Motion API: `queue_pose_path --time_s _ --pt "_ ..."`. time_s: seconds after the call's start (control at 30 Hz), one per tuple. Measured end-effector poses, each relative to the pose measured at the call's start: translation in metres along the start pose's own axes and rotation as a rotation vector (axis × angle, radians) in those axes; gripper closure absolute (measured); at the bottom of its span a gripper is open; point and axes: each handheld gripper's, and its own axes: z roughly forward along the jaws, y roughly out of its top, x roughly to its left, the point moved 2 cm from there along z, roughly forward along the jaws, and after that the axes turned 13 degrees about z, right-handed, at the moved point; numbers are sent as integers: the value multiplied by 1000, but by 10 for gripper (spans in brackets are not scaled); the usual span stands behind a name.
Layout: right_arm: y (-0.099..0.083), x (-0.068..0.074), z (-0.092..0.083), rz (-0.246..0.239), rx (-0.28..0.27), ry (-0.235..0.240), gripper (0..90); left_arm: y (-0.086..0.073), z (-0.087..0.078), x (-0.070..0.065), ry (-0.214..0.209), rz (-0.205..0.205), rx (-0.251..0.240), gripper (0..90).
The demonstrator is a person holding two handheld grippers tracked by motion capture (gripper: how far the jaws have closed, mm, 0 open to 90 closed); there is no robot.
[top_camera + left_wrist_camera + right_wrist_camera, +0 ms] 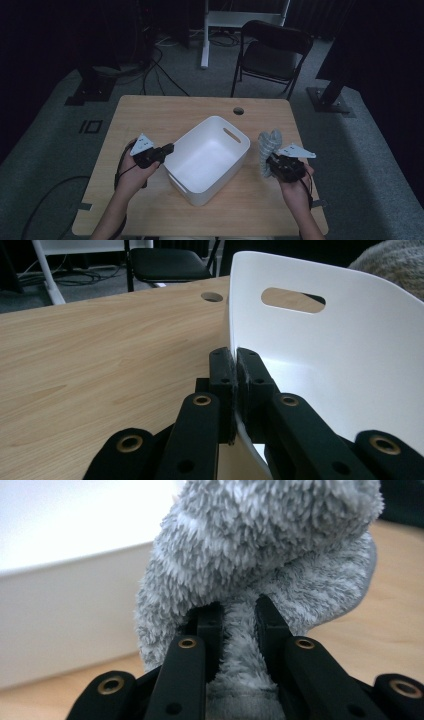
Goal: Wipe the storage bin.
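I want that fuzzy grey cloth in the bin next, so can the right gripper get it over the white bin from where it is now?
Probably yes. The right gripper is shut on the cloth just beside the bin, whose open top looks unobstructed.

A dim recording lab or studio is suggested. A pale wooden bench (150,117) is set on grey carpet (60,125), ringed by black curtains (50,30). Cables (160,70) are strewn across the floor between black stand bases (330,100), beside a folding chair (272,55) and a white desk frame (205,35).
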Motion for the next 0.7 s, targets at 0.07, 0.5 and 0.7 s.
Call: queue_pose_path --time_s 0.07,0.5,0.7 --pt "2 2 2 27 3 36 780 -1 -1 0 -2 -3 -4 862" --pt "6 13 30 148 28 203 781 -3 0 2 -33 -14 -37 858" --pt "3 13 37 160 40 213 781 -4 2 3 -52 -4 -57 858"
